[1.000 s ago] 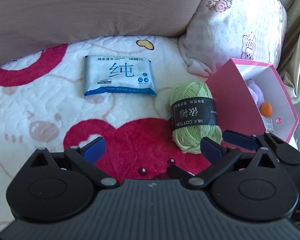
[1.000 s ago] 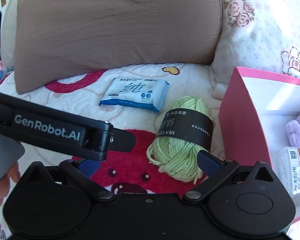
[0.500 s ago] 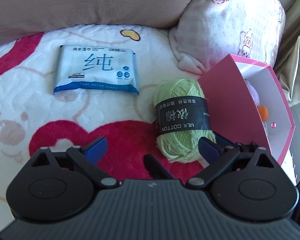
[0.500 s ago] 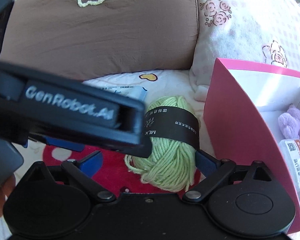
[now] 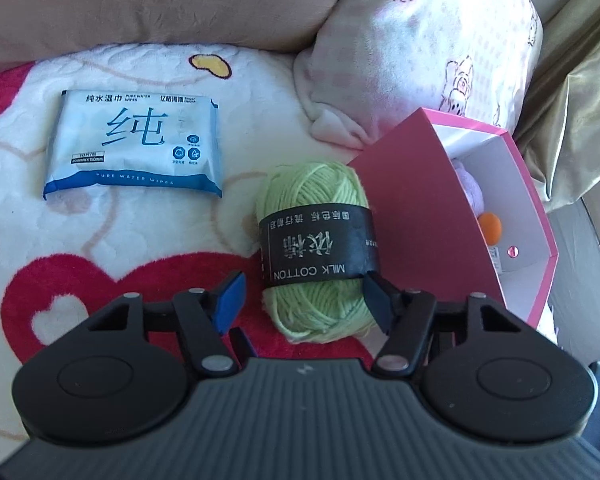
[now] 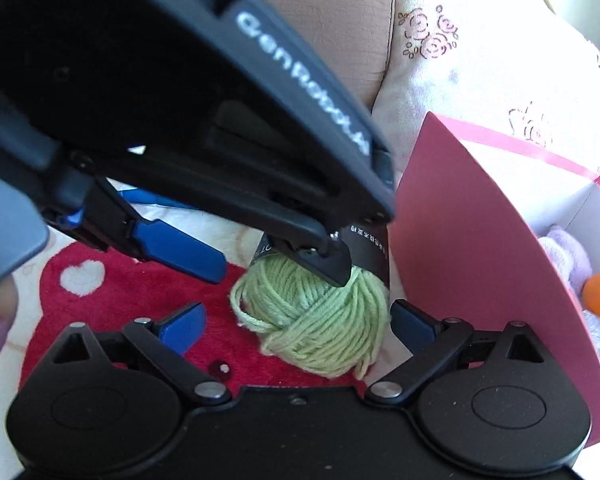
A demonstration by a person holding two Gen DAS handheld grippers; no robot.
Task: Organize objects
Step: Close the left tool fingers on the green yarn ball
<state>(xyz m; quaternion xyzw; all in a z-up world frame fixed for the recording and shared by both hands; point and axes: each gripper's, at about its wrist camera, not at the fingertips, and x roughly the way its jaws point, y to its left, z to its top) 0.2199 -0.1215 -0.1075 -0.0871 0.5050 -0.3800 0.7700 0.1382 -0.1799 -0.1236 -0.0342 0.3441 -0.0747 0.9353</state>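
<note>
A green yarn ball (image 5: 315,248) with a black "MILK COTTON" band lies on the red-and-white blanket, against the pink box (image 5: 420,216). My left gripper (image 5: 304,304) is open, its blue pads either side of the yarn's near end. In the right wrist view the yarn (image 6: 320,320) sits between the open pads of my right gripper (image 6: 296,326); the left gripper's body crosses above it. A blue-and-white wet wipes pack (image 5: 134,144) lies to the left. The box holds a purple plush (image 6: 568,256) and an orange ball (image 6: 599,295).
A brown pillow (image 5: 140,0) and a pink floral pillow (image 5: 420,52) line the back. A gold curtain (image 5: 580,80) hangs at the right. The blanket (image 5: 80,272) spreads left of the yarn.
Both grippers have moved forward toward the yarn. The left gripper has swung in over the right wrist view and its jaws have narrowed around the yarn's end.
</note>
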